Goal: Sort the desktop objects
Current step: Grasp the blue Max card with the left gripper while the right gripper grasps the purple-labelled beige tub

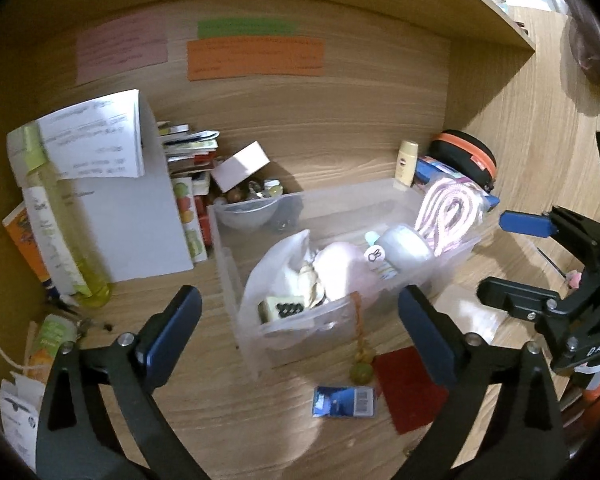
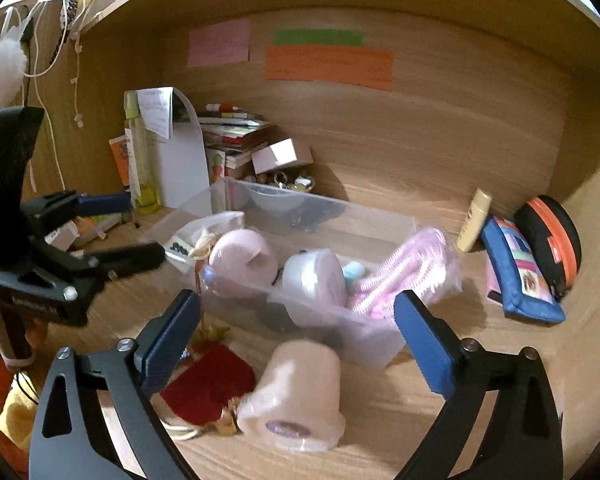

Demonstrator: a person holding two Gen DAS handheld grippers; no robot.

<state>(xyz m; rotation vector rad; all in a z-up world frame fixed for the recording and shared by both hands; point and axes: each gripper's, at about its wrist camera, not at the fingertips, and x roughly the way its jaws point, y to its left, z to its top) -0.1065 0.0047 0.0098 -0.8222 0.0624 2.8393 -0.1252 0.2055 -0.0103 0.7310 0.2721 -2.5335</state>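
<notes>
Both claws, left claw [image 1: 300, 320] and right claw [image 2: 296, 332], are held wide apart and empty. The pink cup [image 2: 296, 396] lies tipped on the surface before the clear bin [image 2: 376, 344]; it should probably be grasped next.

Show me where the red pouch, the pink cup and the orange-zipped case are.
red pouch [image 2: 208, 380], right wrist view, middle of the fabric.
pink cup [image 2: 300, 384], right wrist view, its side wall.
orange-zipped case [image 2: 550, 236], right wrist view, black front face.
</notes>
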